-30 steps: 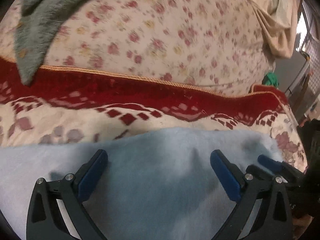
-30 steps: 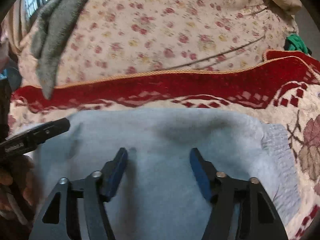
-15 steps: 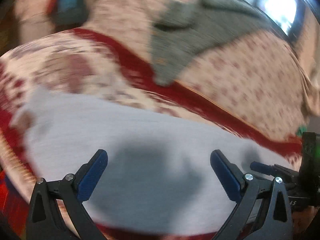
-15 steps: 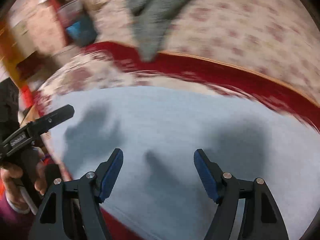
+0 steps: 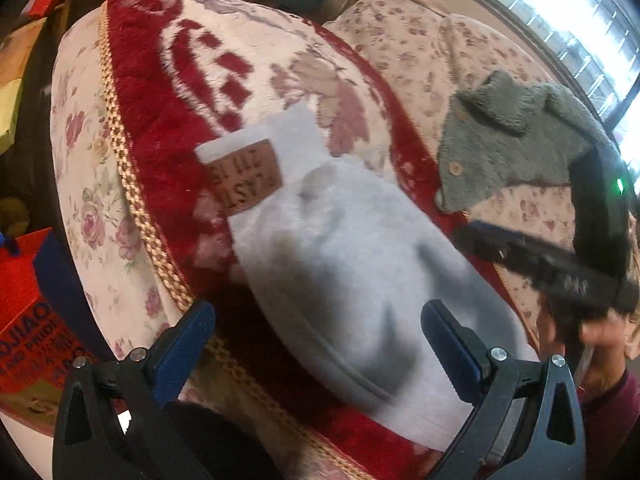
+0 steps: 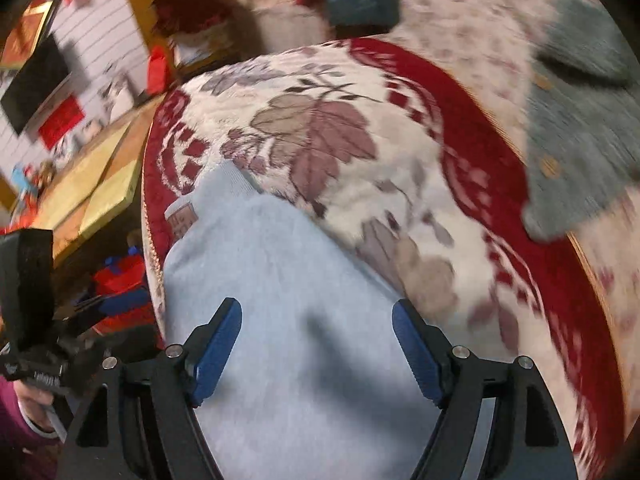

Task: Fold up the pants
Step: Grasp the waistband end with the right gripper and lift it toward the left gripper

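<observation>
Light blue pants (image 5: 352, 264) lie flat on a red and cream patterned blanket (image 5: 168, 120), with a brown waist label (image 5: 246, 178) at the far end. My left gripper (image 5: 318, 344) is open and empty above the pants' near part. The right gripper shows at the right of the left wrist view (image 5: 532, 256). In the right wrist view the pants (image 6: 280, 280) stretch away to the left, label (image 6: 182, 216) at the far end. My right gripper (image 6: 316, 350) is open and empty over them. The left gripper (image 6: 36, 320) shows at the left edge.
A grey fleece garment (image 5: 516, 140) lies on the floral bedspread (image 5: 404, 36) beyond the blanket. A red bag (image 5: 28, 304) stands on the floor to the left. Yellow boxes (image 6: 92, 184) and clutter fill the floor beyond the bed's edge.
Both grippers have swung left along the pants, from the cuff end toward the waist end with the label. Both stay open and empty.
</observation>
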Tool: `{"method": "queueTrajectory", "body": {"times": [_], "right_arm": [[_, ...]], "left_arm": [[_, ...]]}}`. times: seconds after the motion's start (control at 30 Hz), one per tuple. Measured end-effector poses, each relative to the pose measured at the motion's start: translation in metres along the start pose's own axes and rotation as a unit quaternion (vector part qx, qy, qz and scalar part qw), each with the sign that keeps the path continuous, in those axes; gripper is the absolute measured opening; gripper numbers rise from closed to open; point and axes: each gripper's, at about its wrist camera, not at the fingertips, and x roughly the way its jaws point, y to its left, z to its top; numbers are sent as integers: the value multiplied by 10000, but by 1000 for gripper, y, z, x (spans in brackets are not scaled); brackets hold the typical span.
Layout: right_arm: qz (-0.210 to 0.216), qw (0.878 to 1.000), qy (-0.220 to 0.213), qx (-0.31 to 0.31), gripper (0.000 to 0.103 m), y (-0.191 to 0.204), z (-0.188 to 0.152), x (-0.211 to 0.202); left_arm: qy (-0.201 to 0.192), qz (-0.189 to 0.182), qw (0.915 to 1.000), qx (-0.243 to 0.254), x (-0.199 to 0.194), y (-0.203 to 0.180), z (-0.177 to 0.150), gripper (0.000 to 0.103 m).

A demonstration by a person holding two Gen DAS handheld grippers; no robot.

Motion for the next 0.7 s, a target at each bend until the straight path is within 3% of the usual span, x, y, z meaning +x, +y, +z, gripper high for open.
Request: {"method": "queueTrajectory", "body": {"times": [0.2,0.33,0.47,0.5,0.53,0.57,0.7], "right_arm": [[482,9977,374,-290,82,-8,39,52],[927,9926,733,-287,82,-16,52,80],[1315,9851,1061,-320,82,-14,56,105],[1335,9843,1100,-353,80,-12,55,110],[1435,9824,1134,-379,66,-10,54,116],[1534,9807,1139,-410,58,-8,53,119],[1510,9818,1052,-474,49,-4,48,125]], "left_arm": [[127,-77,9998,-105,14,1,-7,103],[290,-183,9994,-58,31,-7,-11,103],[247,-49,9997,-16,44,-11,-12,103],[215,-56,9998,-3,47,-12,-12,103],[198,-39,9998,-7,49,-13,-12,103],[183,-20,9998,-10,51,-14,-12,103],[98,-252,9996,-113,59,-13,-6,102]]}}
